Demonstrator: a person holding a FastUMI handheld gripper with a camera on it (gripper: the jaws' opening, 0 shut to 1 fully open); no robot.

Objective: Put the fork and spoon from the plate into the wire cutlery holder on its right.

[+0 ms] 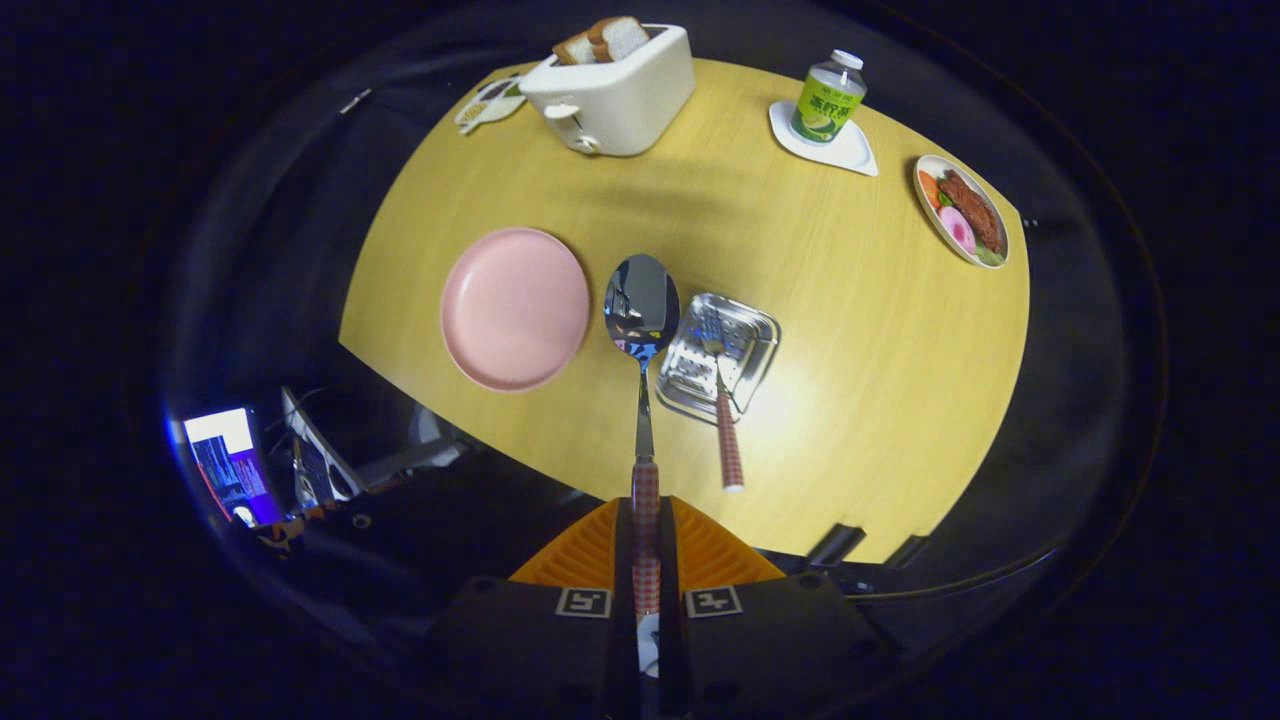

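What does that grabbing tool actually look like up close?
The gripper has two flat fingers with fine ridges, set side by side and tapering forward. Behind them is a dark, blocky body carrying two small square black-and-white marker tags, one on each side of the central slot.

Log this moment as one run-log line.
gripper: shut on spoon, held above table | fork: already in holder | plate: empty | next: probably spoon to holder
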